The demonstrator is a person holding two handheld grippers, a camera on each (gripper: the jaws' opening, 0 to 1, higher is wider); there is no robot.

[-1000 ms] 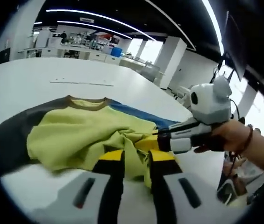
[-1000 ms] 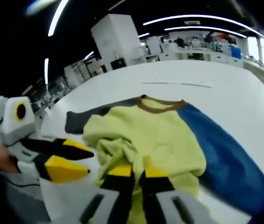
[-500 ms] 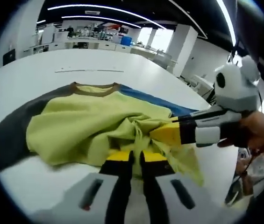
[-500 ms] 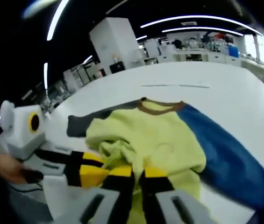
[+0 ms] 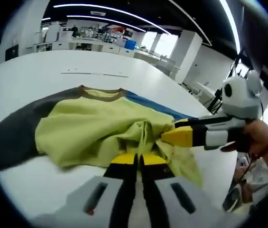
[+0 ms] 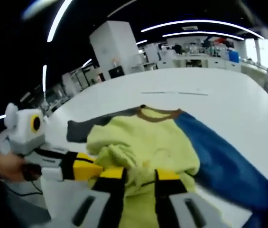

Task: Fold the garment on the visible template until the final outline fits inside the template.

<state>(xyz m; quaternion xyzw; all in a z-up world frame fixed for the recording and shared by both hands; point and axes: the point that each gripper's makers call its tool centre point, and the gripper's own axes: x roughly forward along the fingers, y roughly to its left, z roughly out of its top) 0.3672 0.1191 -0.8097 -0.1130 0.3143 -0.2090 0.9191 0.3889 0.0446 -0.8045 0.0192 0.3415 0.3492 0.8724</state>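
Left gripper view: the yellow-green knit garment with a brown collar, one grey sleeve and one blue sleeve [image 5: 96, 128] lies on the white worktop [image 5: 39, 78] straight ahead of the left gripper [image 5: 136, 160]. Its long axis runs away from that gripper, from the bunched hem just at the yellow tips up to the collar. The grey sleeve spreads off to the left, the blue one to the right. This gripper's jaws stand nearly together; whether cloth is pinched between them I cannot tell. To its right the right gripper [image 5: 169, 136] reaches in sideways, its tip touching the same bunched hem.

In the right gripper view the left gripper [image 6: 93, 169] comes in from the left, and the right gripper [image 6: 140, 175] has its jaws apart with hem cloth lying between them. Both sit equally near the hem, so the likely move is a lift away towards the collar. I see no template outline.
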